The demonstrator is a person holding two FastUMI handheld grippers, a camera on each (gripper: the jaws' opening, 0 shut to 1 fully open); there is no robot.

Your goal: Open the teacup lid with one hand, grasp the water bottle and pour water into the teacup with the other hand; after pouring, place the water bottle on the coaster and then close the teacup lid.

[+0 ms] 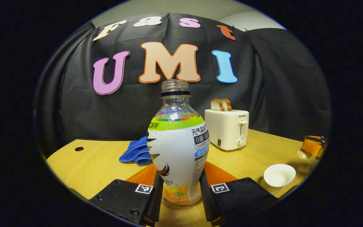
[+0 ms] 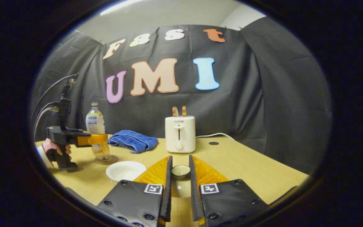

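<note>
Both fingers of the left gripper (image 1: 179,197) press against the lower sides of the water bottle (image 1: 177,148), which stands upright and uncapped between them on the wooden table (image 1: 90,164). From the right gripper view, the bottle (image 2: 95,132) sits on a round coaster (image 2: 106,159), with a hand (image 2: 53,148) holding that gripper. Behind the bottle to its left lies a blue towel (image 1: 137,151); behind to its right stands a toaster (image 1: 227,129) with bread (image 1: 221,104) in it, and nearer on the right a white dish (image 1: 279,175). The right gripper (image 2: 180,189) holds the teacup lid (image 2: 181,171) between its narrowly parted fingers, well right of the bottle.
</note>
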